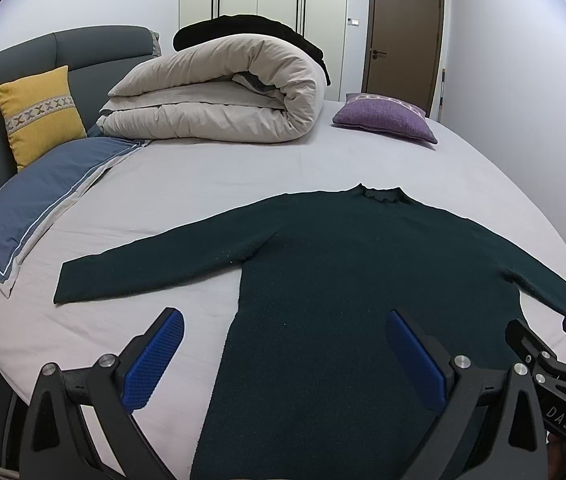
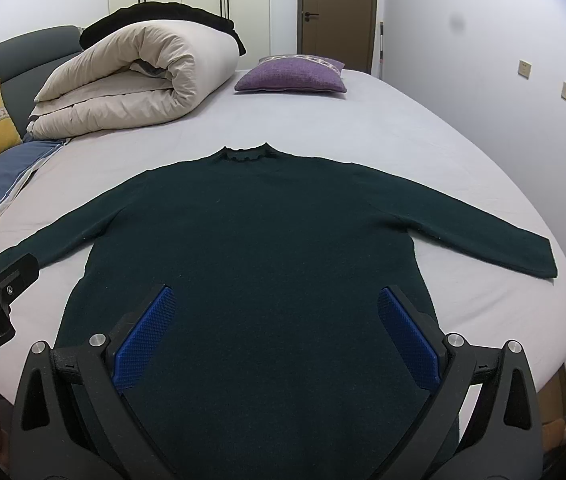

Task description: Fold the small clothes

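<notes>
On bed sheet (image 2: 363, 128), sweater (image 2: 267, 240) flat, collar pointing away, sleeves outspread

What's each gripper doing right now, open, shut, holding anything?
Left gripper: open, empty, above the dark green sweater.
Right gripper: open, empty, above the same sweater.

Both views are evenly lit by soft, cool indoor light with no visible source; the walls fade to a bluish white. Shadows are faint: a thin one lies under the rolled duvet (image 1: 219, 92) far ahead of the jaws. The dark green sweater (image 2: 259, 240) between and ahead of the jaws reads almost black, its knit barely resolved. Focus is sharp in the middle. Fisheye distortion bows the bed (image 2: 403, 128) edge, and black vignette fills the corners. A small grey smudge marks the wall (image 2: 457, 24) up right in the right wrist view.
</notes>
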